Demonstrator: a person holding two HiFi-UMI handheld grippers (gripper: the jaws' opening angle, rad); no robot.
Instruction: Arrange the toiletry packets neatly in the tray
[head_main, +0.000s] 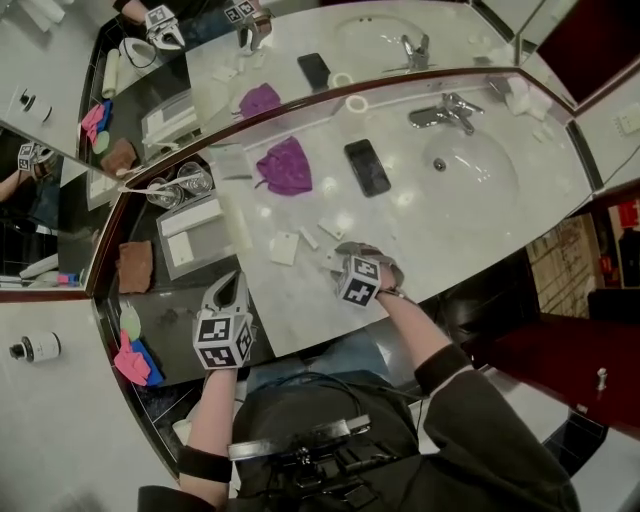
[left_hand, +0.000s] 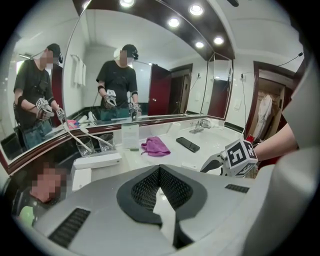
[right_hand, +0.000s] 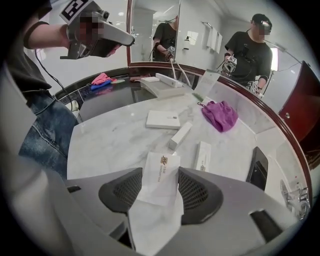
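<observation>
My right gripper (right_hand: 161, 173) points steeply down over the marble counter (right_hand: 105, 140), shut across the width of a flat white packet (right_hand: 163, 162) with a small logo. The packet runs back between both pads. In the head view this gripper (head_main: 345, 258) is near the counter's front edge, with the packet (head_main: 331, 263) poking out to its left. Three more white packets (head_main: 284, 248) (head_main: 309, 237) (head_main: 330, 228) lie just beyond it. My left gripper (left_hand: 159, 169) is shut and empty, hovering off the counter's left end (head_main: 232, 277). A pale tray (head_main: 212, 240) with white boxes sits ahead of it.
A purple cloth (head_main: 285, 165) and a black phone (head_main: 367, 166) lie further back. The sink (head_main: 490, 175) and faucet (head_main: 445, 110) are at the right. Two glasses (head_main: 180, 185) stand behind the tray. Mirrors line the back and left walls.
</observation>
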